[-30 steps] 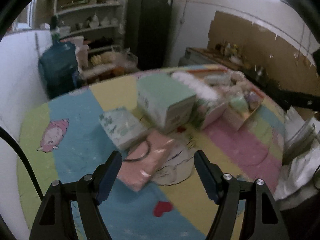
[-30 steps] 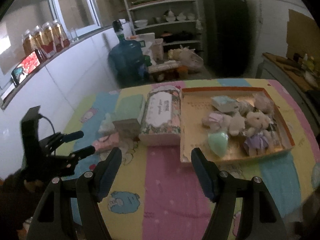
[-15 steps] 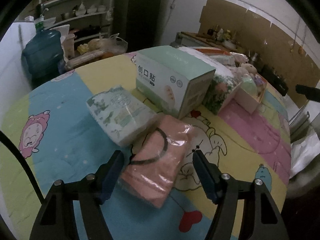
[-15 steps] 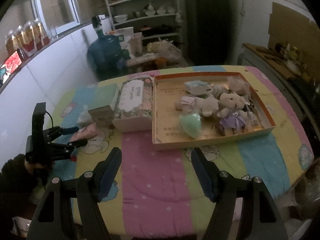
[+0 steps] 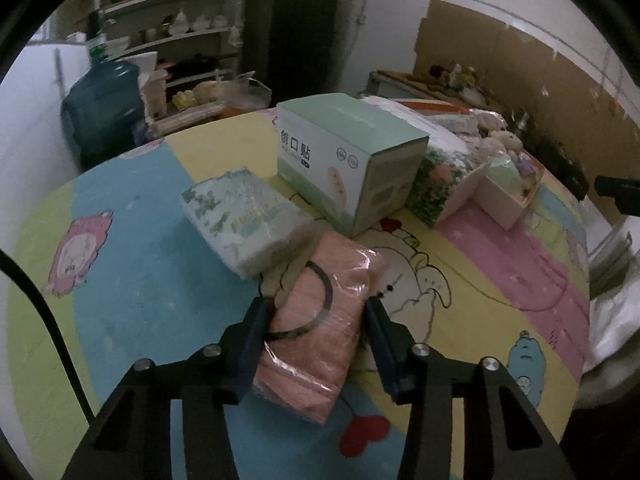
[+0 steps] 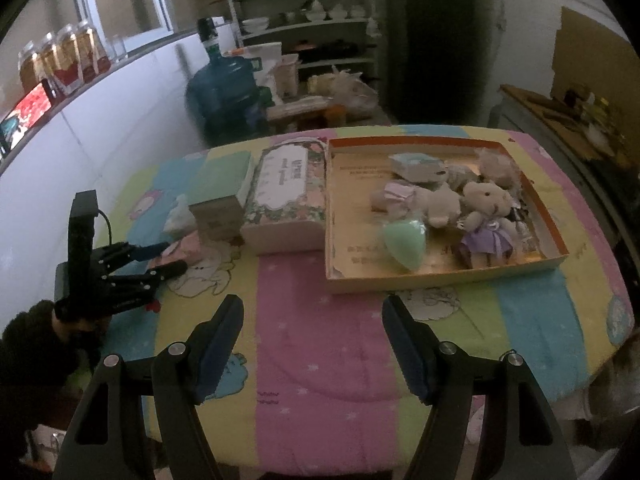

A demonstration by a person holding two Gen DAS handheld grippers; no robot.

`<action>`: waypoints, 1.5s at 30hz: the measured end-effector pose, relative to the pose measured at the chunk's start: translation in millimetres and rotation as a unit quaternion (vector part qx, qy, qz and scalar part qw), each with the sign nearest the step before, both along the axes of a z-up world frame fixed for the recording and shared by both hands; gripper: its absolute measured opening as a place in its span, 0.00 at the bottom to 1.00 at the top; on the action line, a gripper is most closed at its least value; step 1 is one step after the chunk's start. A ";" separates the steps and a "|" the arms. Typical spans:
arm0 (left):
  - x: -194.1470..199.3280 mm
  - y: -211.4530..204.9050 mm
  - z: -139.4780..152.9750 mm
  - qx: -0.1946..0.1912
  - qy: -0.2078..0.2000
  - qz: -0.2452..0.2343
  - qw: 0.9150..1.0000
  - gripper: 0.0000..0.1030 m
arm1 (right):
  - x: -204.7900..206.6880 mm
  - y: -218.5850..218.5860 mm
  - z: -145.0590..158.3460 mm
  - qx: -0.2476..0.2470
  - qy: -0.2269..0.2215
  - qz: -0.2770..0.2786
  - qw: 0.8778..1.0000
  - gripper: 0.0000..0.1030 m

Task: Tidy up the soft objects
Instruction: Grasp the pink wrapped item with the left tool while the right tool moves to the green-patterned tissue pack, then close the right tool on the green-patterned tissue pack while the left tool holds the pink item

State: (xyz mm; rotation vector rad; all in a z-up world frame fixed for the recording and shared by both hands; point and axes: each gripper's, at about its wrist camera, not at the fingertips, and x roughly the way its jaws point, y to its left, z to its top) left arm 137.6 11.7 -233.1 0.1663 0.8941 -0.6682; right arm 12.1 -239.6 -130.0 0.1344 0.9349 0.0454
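Two grippers and seven table items are listed, left to right, each placed relative to the green carton.

Left gripper (image 5: 316, 322): seen at the left end of the table, nearer the camera than the green carton; its jaws are set around the pink pack, both pads against the pack's sides. Whether the pack is lifted cannot be told.

Pink pack (image 5: 320, 320): a plastic-wrapped soft pack with a black loop on it, lying just in front of the green carton on the cartoon cloth (image 5: 152, 280).

White tissue pack (image 5: 244, 220): found just left of the green carton, close beside the pink pack.

Green carton (image 5: 348, 160): standing upright on the table.

Floral box (image 6: 286, 196): set immediately right of the green carton, touching it.

Orange-rimmed tray (image 6: 548, 216): placed right of the floral box, further from the green carton.

Plush bears (image 6: 486, 208): held in the tray, at its right part.

Green heart cushion (image 6: 404, 242): lying in the tray's near part.

Right gripper (image 6: 312, 344): held above the cloth's pink stripe, well apart from the green carton; jaws spread wide, nothing between them.
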 end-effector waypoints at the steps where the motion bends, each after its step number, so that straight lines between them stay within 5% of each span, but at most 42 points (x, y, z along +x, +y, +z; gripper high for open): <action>1: -3.7 2.6 0.6 -0.004 0.003 0.012 1.000 0.46 | 0.5 2.0 0.5 0.001 -0.001 0.004 1.000 0.71; 6: -26.3 28.0 8.9 -0.034 0.019 0.090 0.995 0.46 | 12.1 29.5 5.7 0.027 -0.008 0.056 0.998 0.71; 12: -65.9 72.2 30.4 -0.042 0.000 0.210 0.977 0.46 | 50.8 97.9 4.8 0.088 -0.013 0.141 0.986 0.71; 19: -105.5 113.4 53.1 -0.053 -0.023 0.295 0.954 0.46 | 109.6 176.9 -15.5 0.057 -0.014 0.139 0.989 0.71; 23: -113.3 121.1 58.3 -0.059 -0.022 0.313 0.948 0.46 | 143.7 204.3 -36.4 0.002 -0.011 0.118 0.993 0.71; 31: -110.1 119.2 62.2 -0.073 -0.026 0.302 0.950 0.46 | 191.8 220.1 -70.8 -0.061 0.013 0.098 0.993 0.71; 45: -105.2 119.0 59.4 -0.096 -0.017 0.305 0.947 0.46 | 214.0 242.9 -98.3 -0.149 0.037 0.105 0.982 0.71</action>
